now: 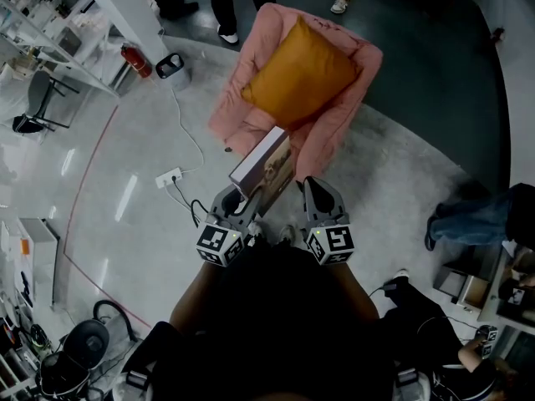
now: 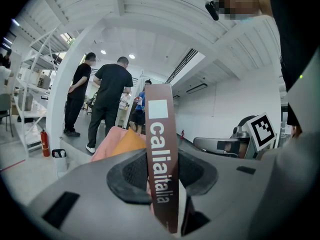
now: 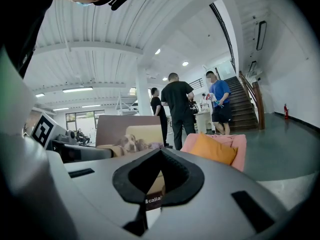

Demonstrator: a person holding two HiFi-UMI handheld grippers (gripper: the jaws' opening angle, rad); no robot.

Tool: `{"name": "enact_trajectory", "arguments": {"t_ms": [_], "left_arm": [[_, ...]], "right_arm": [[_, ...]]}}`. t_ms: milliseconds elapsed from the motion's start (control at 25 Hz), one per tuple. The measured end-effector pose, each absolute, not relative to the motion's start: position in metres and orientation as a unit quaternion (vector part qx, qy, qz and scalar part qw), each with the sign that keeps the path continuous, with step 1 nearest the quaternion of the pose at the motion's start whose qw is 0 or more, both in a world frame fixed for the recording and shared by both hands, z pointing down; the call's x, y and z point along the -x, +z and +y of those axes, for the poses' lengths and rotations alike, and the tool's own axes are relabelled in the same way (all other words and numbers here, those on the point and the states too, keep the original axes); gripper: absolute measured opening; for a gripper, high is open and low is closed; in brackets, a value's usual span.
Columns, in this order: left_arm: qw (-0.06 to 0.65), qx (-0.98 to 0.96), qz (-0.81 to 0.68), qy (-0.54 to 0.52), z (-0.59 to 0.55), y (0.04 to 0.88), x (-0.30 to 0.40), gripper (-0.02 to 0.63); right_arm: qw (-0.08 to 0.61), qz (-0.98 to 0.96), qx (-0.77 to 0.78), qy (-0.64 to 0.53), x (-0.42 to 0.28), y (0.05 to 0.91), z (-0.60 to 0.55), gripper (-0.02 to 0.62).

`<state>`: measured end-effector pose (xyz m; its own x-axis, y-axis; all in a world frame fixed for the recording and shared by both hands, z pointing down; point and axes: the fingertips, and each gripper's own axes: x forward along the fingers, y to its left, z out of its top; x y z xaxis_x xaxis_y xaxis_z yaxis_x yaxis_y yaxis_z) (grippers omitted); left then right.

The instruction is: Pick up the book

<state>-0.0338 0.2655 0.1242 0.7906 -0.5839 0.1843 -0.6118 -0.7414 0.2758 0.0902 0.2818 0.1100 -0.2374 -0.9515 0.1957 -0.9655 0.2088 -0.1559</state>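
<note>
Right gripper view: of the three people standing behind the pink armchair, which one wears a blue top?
The person in blue, rightmost of the group and nearest the staircase. The middle person and the left one both wear black.

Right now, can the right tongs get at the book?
Probably yes. The book stands in the left tongs, spine clamped; the right tongs sit just beside its cover with nothing between. They look shut, so they'd need opening first.

A pink armchair (image 1: 338, 128) (orange cushion (image 1: 299, 72) on its seat) stands on a glossy pale floor (image 1: 117, 190).
</note>
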Motion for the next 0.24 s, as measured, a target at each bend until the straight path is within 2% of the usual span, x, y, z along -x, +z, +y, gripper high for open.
{"name": "enact_trajectory", "arguments": {"t_ms": [240], "left_arm": [[0.164,-0.932,-0.32,0.045,0.2657,0.1253,0.0368,0.14]], "right_arm": [[0.023,-0.776,-0.618,0.12,-0.0892,0.1075,0.2817,0.002]]}}
